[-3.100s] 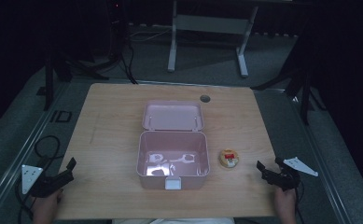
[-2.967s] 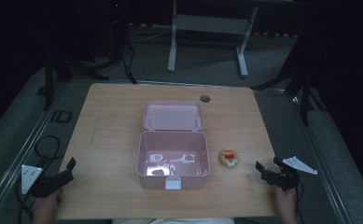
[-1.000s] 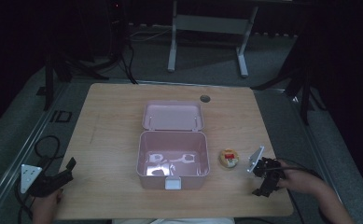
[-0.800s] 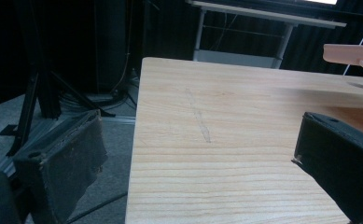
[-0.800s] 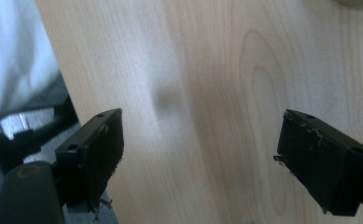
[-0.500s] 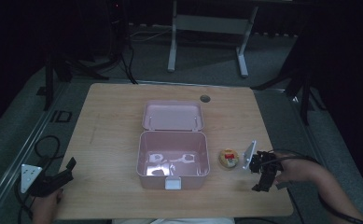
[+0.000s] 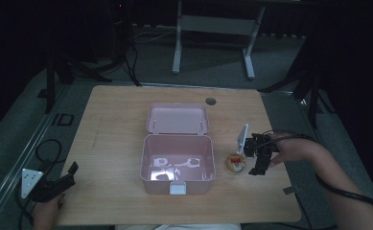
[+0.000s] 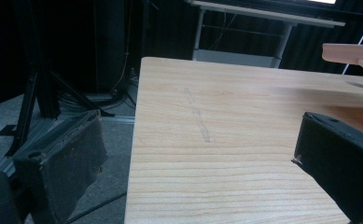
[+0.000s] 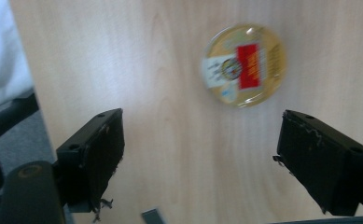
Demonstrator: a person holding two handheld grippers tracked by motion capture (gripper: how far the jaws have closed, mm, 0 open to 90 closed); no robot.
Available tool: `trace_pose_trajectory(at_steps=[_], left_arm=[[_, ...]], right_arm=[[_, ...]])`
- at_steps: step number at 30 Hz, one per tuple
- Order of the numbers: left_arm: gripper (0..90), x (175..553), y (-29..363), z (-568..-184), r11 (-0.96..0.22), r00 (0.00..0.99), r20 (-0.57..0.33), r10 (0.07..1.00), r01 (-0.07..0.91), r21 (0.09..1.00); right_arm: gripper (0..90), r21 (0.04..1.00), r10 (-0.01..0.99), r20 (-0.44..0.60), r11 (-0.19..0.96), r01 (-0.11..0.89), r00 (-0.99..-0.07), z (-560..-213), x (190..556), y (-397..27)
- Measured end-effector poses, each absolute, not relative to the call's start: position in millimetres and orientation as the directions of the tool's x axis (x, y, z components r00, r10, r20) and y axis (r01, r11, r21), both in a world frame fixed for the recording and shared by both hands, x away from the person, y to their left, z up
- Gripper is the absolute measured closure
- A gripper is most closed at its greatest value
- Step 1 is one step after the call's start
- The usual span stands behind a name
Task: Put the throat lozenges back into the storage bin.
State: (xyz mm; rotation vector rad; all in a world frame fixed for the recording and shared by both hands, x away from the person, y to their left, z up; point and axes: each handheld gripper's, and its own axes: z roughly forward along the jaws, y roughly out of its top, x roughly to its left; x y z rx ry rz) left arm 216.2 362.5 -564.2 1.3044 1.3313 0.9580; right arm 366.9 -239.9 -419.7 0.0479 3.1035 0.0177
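A pink box (image 7: 178, 165) stands open mid-table, its lid (image 7: 177, 119) laid back behind it and pale shapes on its floor. A small round yellow container with a red and white label (image 7: 235, 162) (image 9: 243, 64) lies on the wood just right of the box. My right gripper (image 7: 257, 160) (image 9: 200, 154) hovers open beside and above that container, pointing down, with nothing between its jaws. My left gripper (image 7: 64, 178) (image 8: 198, 163) rests open at the table's near left corner, empty, looking across the bare wood.
The wooden table (image 7: 112, 124) has a round cable hole (image 7: 211, 101) at its far edge. A small grey tab (image 7: 289, 189) lies near the front right. Beyond the table stand a white desk frame (image 7: 213, 28) and dark stands with cables (image 7: 59, 62).
My right gripper has travelled from the table's right edge inward and to the left, ending open just beside the round container. The left gripper and the box have stayed put.
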Motion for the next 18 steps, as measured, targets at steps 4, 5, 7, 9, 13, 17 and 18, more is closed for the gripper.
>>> trace_pose_trajectory(at_steps=[4,5,7,9,13,17,18], left_arm=[[2.4,216.3,362.6,-564.2,0.105,0.082,-0.123,0.989,0.198,0.974],[2.4,216.3,362.5,-564.3,0.106,0.082,-0.124,0.989,0.198,0.974],[2.4,216.3,362.6,-564.2,0.105,0.082,-0.123,0.989,0.199,0.974],[2.4,216.4,362.5,-564.2,0.105,0.082,-0.123,0.989,0.199,0.974],[2.4,216.3,362.6,-564.2,0.105,0.082,-0.124,0.989,0.198,0.974],[2.4,216.3,362.6,-564.2,0.105,0.083,-0.123,0.989,0.198,0.975],[2.4,216.3,362.6,-564.2,0.105,0.083,-0.123,0.989,0.198,0.975]], right_arm=[[14.0,0.012,0.024,-0.043,1.0,0.024,-0.999,-413.4,378.1,-229.0],[14.0,0.013,0.018,-0.046,1.0,0.018,-0.999,-411.8,380.6,-226.5],[13.9,0.013,0.012,-0.049,1.0,0.011,-0.999,-409.3,384.4,-222.7],[13.4,0.015,0.01,-0.052,1.0,0.01,-0.999,-406.5,387.9,-219.4],[13.1,0.014,0.016,-0.062,1.0,0.015,-0.998,-402.7,394.1,-214.5],[13.0,0.017,0.018,-0.05,1.0,0.017,-0.999,-408.5,397.6,-211.6],[13.0,0.017,0.018,-0.05,1.0,0.017,-0.999,-408.5,397.6,-211.6]])
